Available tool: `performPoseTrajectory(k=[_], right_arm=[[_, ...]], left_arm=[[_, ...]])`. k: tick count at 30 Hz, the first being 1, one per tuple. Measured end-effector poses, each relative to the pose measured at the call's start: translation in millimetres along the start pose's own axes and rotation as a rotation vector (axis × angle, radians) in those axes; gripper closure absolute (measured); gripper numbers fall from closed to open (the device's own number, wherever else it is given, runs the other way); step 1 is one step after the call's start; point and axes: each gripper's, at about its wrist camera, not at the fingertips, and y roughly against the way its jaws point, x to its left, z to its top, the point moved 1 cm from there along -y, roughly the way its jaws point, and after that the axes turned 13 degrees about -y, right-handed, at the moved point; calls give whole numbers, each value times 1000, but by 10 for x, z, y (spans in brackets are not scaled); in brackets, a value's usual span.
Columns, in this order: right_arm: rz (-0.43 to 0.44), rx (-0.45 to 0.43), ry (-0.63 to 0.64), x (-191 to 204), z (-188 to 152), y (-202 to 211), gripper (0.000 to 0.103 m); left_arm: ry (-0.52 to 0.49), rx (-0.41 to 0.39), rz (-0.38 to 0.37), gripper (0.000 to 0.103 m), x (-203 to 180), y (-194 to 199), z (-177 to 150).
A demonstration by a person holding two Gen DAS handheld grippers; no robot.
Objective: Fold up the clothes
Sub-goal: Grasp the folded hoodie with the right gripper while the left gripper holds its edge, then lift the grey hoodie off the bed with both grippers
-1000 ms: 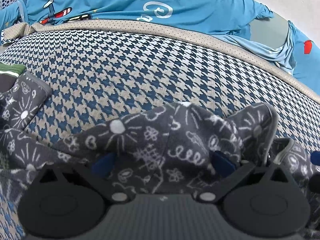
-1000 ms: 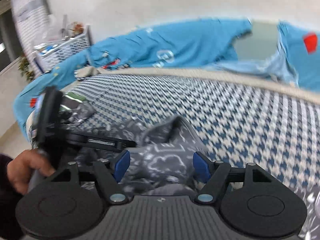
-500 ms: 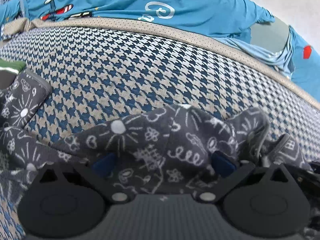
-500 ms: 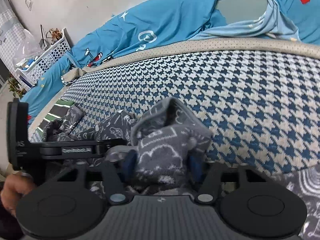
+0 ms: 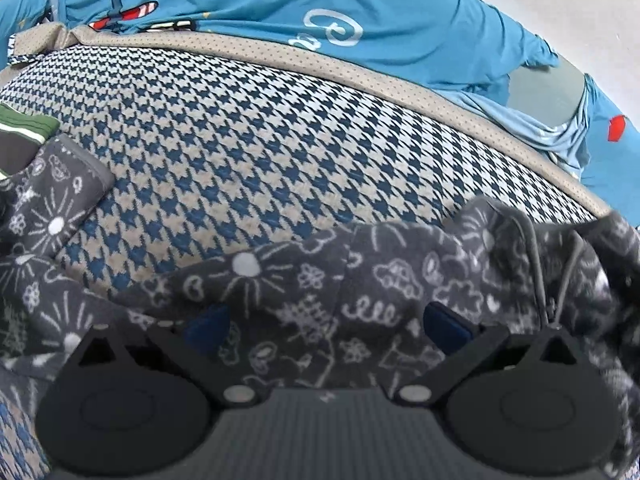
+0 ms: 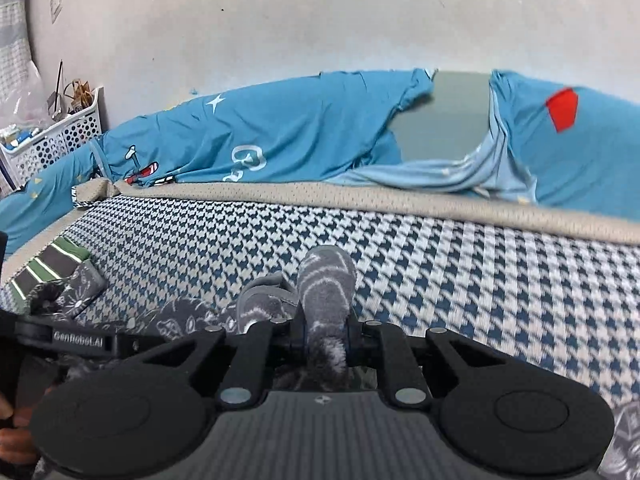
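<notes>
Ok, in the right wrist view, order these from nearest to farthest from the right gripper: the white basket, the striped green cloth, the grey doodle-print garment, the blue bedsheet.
1. grey doodle-print garment: pinched in the right gripper.
2. striped green cloth: left, on the houndstooth cover.
3. blue bedsheet: beyond the cover's beige edge.
4. white basket: far left, by the wall.

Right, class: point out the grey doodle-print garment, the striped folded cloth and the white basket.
grey doodle-print garment (image 5: 312, 300), left wrist view, sun-print fold.
striped folded cloth (image 6: 52, 266), right wrist view, top stripes.
white basket (image 6: 60, 140), right wrist view, perforated side wall.
</notes>
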Motion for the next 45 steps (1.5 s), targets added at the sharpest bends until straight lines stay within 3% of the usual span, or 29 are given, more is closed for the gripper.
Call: performPoseTrajectory(k=[8, 14, 19, 22, 24, 30, 37, 45], right_arm=[[-35, -79, 42, 27, 175, -96, 89], [-82, 17, -12, -155, 122, -373, 89], [-98, 75, -54, -279, 35, -460, 88], [-54, 101, -121, -384, 26, -435, 79], [-13, 119, -189, -483, 39, -405, 67], [76, 147, -280, -661, 59, -280, 47], [62, 190, -225, -623, 9, -305, 43], [51, 234, -180, -562, -80, -398, 41]], left_arm=[[-21, -10, 9, 0, -88, -24, 44], [-38, 10, 36, 0, -159, -77, 60], [-32, -13, -17, 0, -142, 0, 132], [-41, -36, -49, 0, -116, 47, 216], [-63, -52, -70, 0, -95, 77, 305], [-164, -52, -143, 0, -74, -12, 518], [-418, -47, -155, 0, -233, -143, 537], [-481, -29, -214, 0, -224, -269, 634]])
